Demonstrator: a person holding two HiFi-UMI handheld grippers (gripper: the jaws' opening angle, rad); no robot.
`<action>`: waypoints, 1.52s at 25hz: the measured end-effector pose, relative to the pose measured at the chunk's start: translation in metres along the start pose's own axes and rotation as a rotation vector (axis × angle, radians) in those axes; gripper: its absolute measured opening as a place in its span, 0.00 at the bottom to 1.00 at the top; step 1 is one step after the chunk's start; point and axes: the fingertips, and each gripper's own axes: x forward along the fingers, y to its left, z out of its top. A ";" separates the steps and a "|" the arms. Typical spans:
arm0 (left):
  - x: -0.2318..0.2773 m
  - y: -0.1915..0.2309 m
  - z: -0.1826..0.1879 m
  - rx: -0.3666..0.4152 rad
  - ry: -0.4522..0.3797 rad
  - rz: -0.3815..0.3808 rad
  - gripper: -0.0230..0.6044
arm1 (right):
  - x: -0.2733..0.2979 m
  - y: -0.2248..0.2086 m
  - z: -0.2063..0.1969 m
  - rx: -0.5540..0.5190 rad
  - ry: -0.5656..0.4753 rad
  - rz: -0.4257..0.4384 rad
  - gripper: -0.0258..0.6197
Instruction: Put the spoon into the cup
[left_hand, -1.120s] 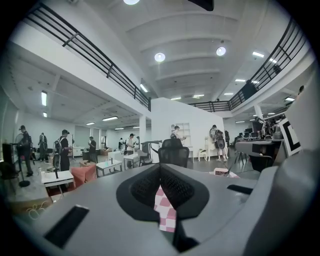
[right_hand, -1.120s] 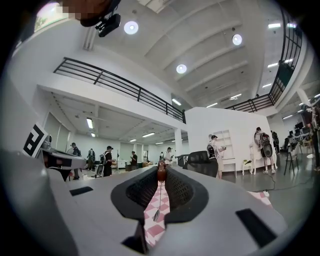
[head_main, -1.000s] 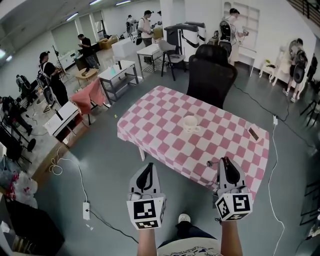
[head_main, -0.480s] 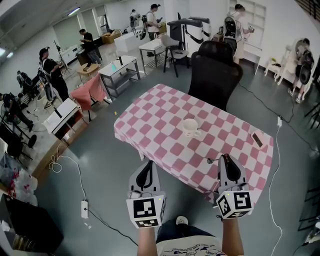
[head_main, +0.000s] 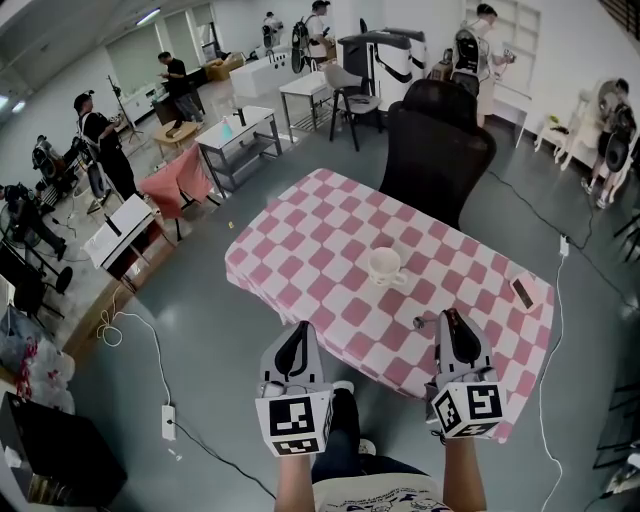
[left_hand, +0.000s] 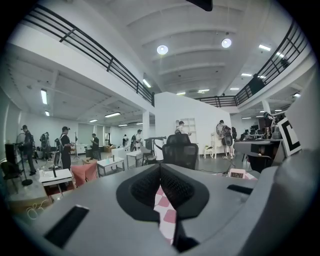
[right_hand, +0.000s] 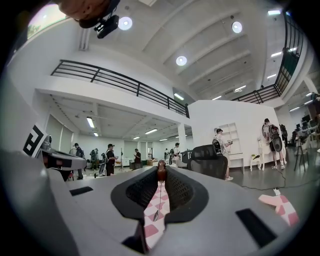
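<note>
A white cup (head_main: 384, 265) stands near the middle of the table with the pink-and-white checked cloth (head_main: 300, 250). My right gripper (head_main: 447, 319) hangs over the table's near edge, to the right of the cup and nearer to me, shut on a small spoon (head_main: 420, 322) that sticks out to its left. In the right gripper view the right gripper (right_hand: 161, 173) pinches the spoon's brown end, and the spoon (right_hand: 156, 212) hangs down between the pads. My left gripper (head_main: 297, 331) is at the table's near edge, shut and holding nothing; the left gripper (left_hand: 160, 171) shows pads that meet.
A black office chair (head_main: 437, 150) stands at the table's far side. A small flat device (head_main: 524, 292) lies near the table's right end. Other desks, chairs and several people fill the room behind. Cables and a power strip (head_main: 168, 420) lie on the floor at left.
Both grippers have moved forward to the table; its near edge now lies under them. The cup appears closer. The spoon stays in the right gripper.
</note>
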 end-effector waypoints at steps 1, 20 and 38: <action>0.008 0.003 0.001 -0.001 0.000 -0.002 0.06 | 0.008 -0.002 -0.001 0.000 0.000 -0.002 0.12; 0.195 0.077 0.025 0.019 -0.005 -0.107 0.06 | 0.189 -0.019 -0.006 0.008 0.000 -0.104 0.12; 0.337 0.103 0.010 0.005 0.051 -0.230 0.06 | 0.299 -0.045 -0.037 0.012 0.067 -0.209 0.12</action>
